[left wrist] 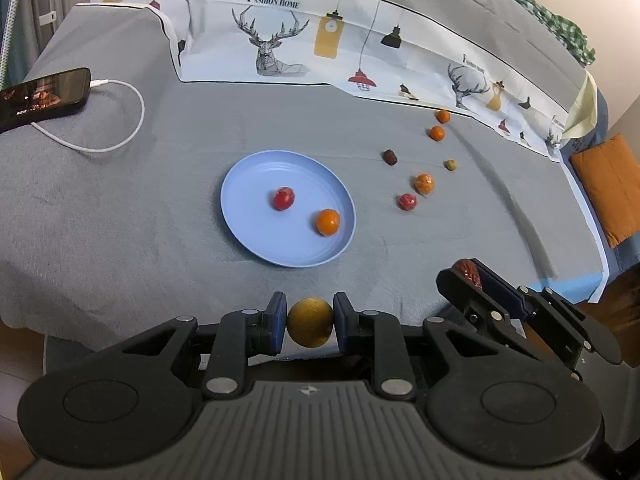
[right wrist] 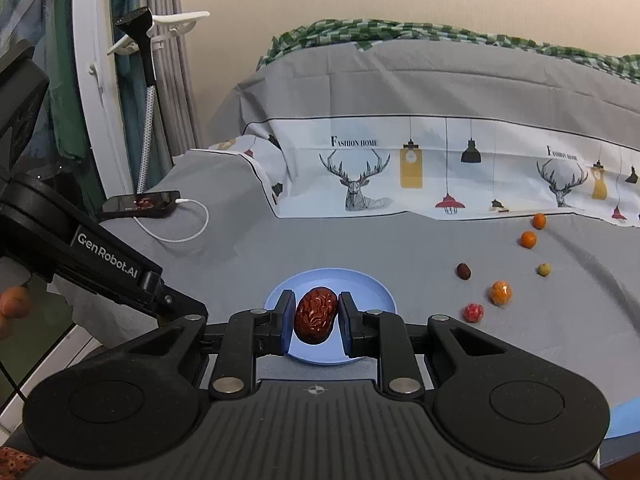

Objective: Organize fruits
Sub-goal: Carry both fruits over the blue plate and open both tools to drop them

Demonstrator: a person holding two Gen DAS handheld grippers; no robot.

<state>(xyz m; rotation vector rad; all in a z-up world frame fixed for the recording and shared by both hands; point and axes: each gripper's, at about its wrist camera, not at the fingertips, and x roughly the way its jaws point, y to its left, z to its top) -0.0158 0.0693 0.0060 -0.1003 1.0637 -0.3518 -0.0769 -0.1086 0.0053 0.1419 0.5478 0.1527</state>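
Note:
A light blue plate (left wrist: 256,236) lies on the grey bed cover and holds a red fruit (left wrist: 283,198) and an orange fruit (left wrist: 327,222). My left gripper (left wrist: 310,322) is shut on a yellow-green round fruit (left wrist: 310,321), near the bed's front edge, short of the plate. My right gripper (right wrist: 316,316) is shut on a wrinkled red date (right wrist: 315,315), held above the plate (right wrist: 376,292); it also shows in the left wrist view (left wrist: 474,276). Several loose fruits lie right of the plate: a red one (left wrist: 407,201), an orange one (left wrist: 424,183), a dark date (left wrist: 390,157).
A phone (left wrist: 42,96) with a white charging cable (left wrist: 120,136) lies at the left of the bed. A printed sheet with deer (left wrist: 320,52) runs along the back. An orange cushion (left wrist: 608,188) sits beyond the right edge. More small fruits (left wrist: 437,133) lie at the far right.

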